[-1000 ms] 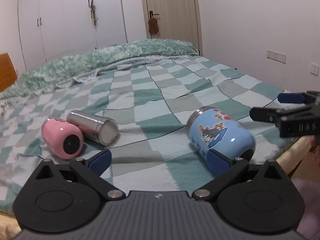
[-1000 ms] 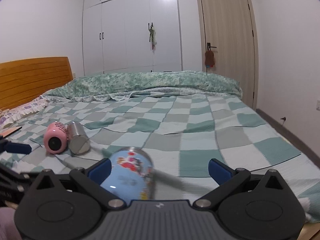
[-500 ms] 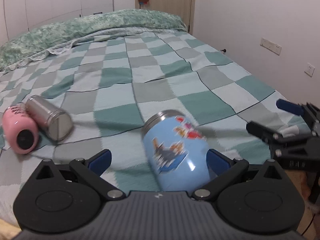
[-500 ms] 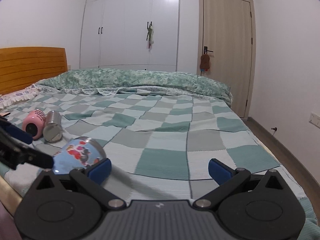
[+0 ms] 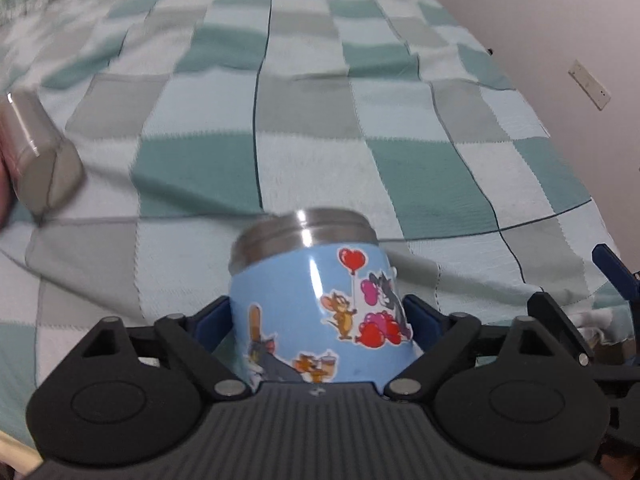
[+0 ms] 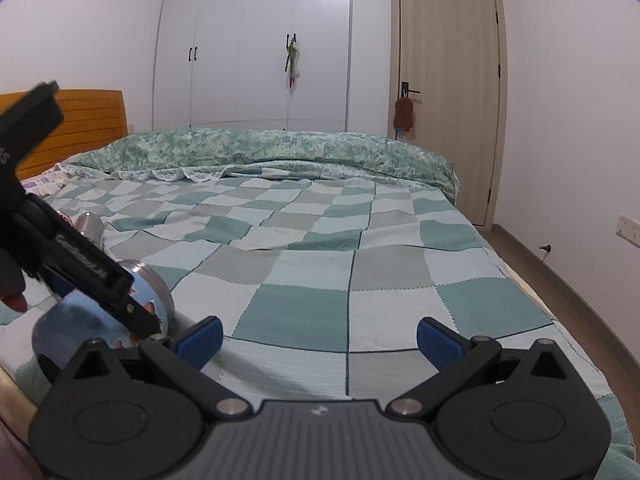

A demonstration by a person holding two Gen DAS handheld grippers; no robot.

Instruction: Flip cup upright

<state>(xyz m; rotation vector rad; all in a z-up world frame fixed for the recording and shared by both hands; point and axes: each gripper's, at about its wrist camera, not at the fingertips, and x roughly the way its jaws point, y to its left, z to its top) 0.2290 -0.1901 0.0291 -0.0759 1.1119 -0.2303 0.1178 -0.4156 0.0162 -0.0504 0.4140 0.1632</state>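
Note:
A light-blue cup (image 5: 320, 312) with cartoon stickers and a steel rim lies on its side on the checkered bedspread (image 5: 360, 120), rim pointing away from me. My left gripper (image 5: 318, 320) has its blue pads against both sides of the cup, shut on it. In the right wrist view the cup (image 6: 100, 312) lies at lower left, partly hidden by the left gripper's black body. My right gripper (image 6: 318, 336) is open and empty over the bed, to the right of the cup.
A steel tumbler (image 5: 40, 164) lies on its side at the left, with a pink cup edge beside it. The bed's near edge is just below the cup. A wall with sockets (image 5: 590, 84) is on the right; wardrobe and door (image 6: 448, 92) stand beyond the bed.
My left gripper moved forward and down over the blue cup and closed its pads on its sides. The right gripper stayed open and shifted slightly right of the cup.

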